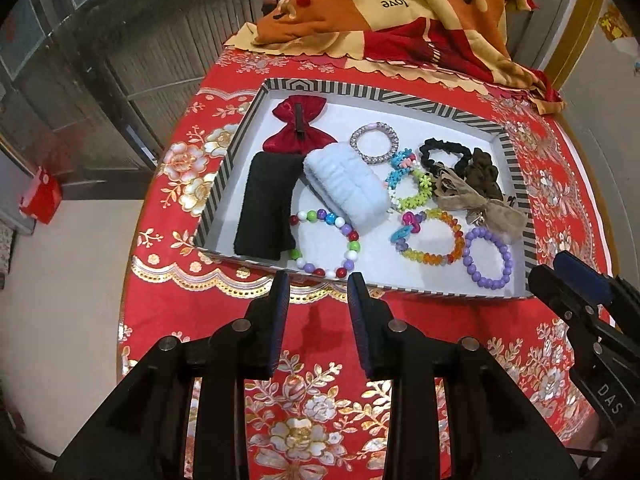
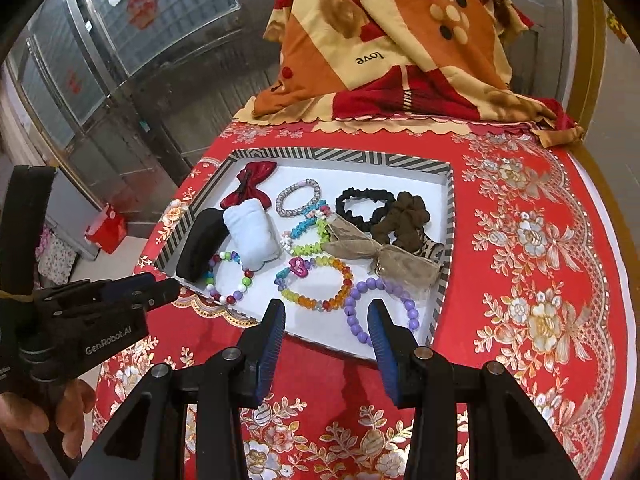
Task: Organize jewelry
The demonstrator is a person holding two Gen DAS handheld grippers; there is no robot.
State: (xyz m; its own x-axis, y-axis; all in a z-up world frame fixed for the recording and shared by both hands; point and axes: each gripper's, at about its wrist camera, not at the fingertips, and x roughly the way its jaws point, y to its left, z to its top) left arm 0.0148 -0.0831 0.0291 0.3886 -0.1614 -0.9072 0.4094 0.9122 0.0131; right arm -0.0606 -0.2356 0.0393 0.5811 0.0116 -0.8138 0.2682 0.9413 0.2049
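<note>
Both grippers hang over the red floral tablecloth (image 1: 168,312) with jaws apart and nothing between them, the left gripper (image 1: 318,280) and right gripper (image 2: 326,308) just short of the striped tray (image 1: 400,98), which holds beaded bracelets (image 1: 326,242), scrunchies (image 1: 444,152) and a red bow clip (image 1: 298,120).

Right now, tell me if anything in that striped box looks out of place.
Nothing is spilled or damaged. The one untidy spot: the beige bow lies across the brown scrunchie and touches the purple bracelet, inside the striped box.
</note>
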